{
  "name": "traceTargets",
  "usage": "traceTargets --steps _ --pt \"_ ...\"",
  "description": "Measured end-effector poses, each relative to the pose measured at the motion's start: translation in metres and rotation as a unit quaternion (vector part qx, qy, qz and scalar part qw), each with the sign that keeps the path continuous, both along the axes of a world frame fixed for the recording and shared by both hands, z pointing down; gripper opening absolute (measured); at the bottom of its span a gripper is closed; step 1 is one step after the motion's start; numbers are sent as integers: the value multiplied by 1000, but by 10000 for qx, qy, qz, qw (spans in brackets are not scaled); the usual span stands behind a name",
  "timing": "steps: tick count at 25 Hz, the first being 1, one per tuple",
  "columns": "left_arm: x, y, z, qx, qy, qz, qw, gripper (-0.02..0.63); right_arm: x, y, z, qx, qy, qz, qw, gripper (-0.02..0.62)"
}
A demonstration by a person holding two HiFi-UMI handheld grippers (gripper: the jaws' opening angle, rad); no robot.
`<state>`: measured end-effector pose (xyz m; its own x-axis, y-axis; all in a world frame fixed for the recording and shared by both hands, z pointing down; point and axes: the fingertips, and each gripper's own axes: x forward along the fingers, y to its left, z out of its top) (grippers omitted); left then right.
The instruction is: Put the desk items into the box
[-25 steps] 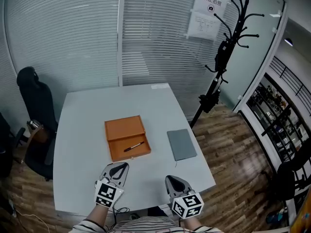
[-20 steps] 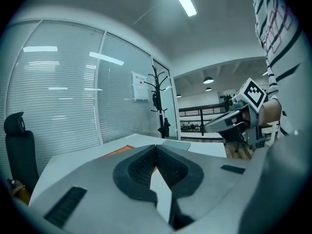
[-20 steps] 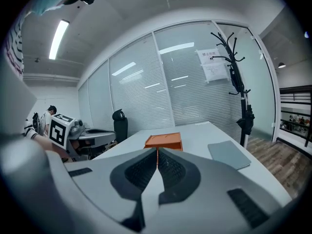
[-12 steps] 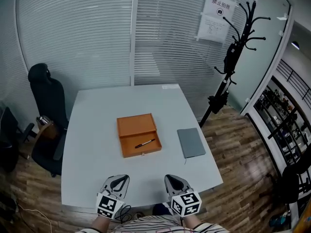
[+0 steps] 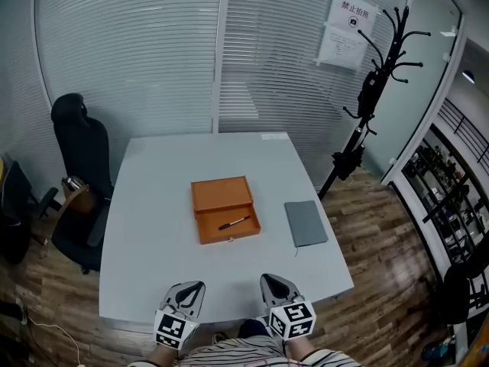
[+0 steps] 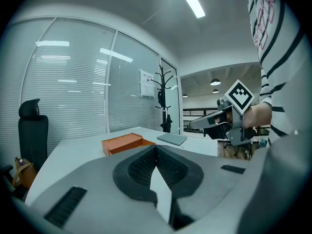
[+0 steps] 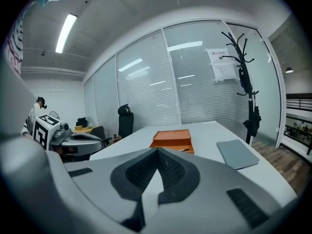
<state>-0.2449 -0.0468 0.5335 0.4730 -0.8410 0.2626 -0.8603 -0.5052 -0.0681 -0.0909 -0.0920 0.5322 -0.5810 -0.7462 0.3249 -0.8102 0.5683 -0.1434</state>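
An open orange box (image 5: 225,208) lies in the middle of the white table (image 5: 153,228), with a black pen (image 5: 234,222) in its near half. A grey notebook (image 5: 306,222) lies flat to the box's right. The box (image 7: 174,140) and the notebook (image 7: 236,153) also show in the right gripper view, and the box (image 6: 124,143) and the notebook (image 6: 171,138) in the left gripper view. My left gripper (image 5: 191,288) and right gripper (image 5: 271,284) hover at the table's near edge, well short of the box. Both are shut with nothing between their jaws.
A black office chair (image 5: 76,174) stands at the table's left, a black coat stand (image 5: 367,98) at the back right. Blinds over glass walls close off the far side. Wooden floor lies to the right of the table.
Both grippers have drawn back toward the near edge of the table. The view has shifted, so the box and notebook sit further right and lower in the picture.
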Motion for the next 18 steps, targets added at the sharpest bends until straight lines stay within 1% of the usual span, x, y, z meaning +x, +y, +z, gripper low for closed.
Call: traceTargets --steps 9,18 --pt "-7 2 -3 47 113 -99 9999 23 -12 2 -3 42 38 -84 9999 25" --pt "-4 -7 -1 46 141 -50 9999 23 -11 -7 -5 76 16 -53 10000 25"
